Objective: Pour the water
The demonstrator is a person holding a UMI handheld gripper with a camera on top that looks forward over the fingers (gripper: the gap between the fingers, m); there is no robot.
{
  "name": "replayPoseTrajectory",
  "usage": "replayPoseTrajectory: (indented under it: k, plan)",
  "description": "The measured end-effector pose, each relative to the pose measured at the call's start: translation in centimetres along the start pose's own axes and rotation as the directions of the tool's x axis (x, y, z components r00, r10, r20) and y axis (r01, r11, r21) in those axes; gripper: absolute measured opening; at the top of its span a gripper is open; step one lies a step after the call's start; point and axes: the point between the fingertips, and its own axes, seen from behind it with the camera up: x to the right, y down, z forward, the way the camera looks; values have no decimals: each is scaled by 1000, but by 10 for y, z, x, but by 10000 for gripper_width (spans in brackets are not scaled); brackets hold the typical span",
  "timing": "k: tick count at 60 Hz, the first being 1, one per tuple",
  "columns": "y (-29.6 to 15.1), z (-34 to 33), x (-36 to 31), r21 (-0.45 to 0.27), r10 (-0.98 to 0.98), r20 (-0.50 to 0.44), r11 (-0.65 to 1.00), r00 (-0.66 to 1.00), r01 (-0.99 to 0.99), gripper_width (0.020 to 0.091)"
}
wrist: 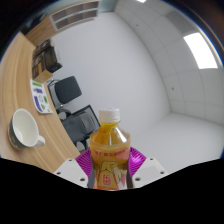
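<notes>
A clear plastic bottle (pixel 109 150) with a white cap, amber liquid and a red-and-yellow label stands upright between my fingers, lifted off the table. My gripper (pixel 110 166) is shut on the bottle, with the magenta pads (pixel 135 158) pressed against both sides of its label. A white cup (pixel 24 129) sits on the wooden table (pixel 22 80) to the left, level with the bottle and apart from it. The bottle's bottom is hidden low between the fingers.
On the table beyond the cup lies a green-and-white booklet (pixel 40 96). Black office chairs (pixel 68 92) stand along the table's edge, behind the bottle. White walls and ceiling lights (pixel 201 50) fill the far side.
</notes>
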Motion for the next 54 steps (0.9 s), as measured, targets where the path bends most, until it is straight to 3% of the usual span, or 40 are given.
replayPoseTrajectory:
  k: [7, 13, 17, 21, 29, 31, 39, 47, 50, 54]
  plan:
    - [25, 7, -23, -79, 564, 76, 826, 823, -558, 442]
    - [61, 7, -74, -178, 828, 116, 560, 548, -809, 441]
    - [82, 14, -98, -236, 879, 96, 476, 467, -847, 442]
    - [106, -2, -111, -235, 911, 66, 410, 406, -881, 443]
    - [110, 3, -142, -288, 907, 121, 421, 403, -860, 461]
    - [110, 2, -133, -241, 906, 119, 423, 406, -873, 473]
    - [110, 6, -136, -230, 906, 107, 422, 408, -877, 491]
    - [111, 2, -138, -271, 925, 94, 380, 369, -884, 630]
    - [110, -6, -142, -313, 928, 110, 373, 357, -873, 727]
    - [104, -20, -137, -319, 935, 135, 354, 328, -879, 846]
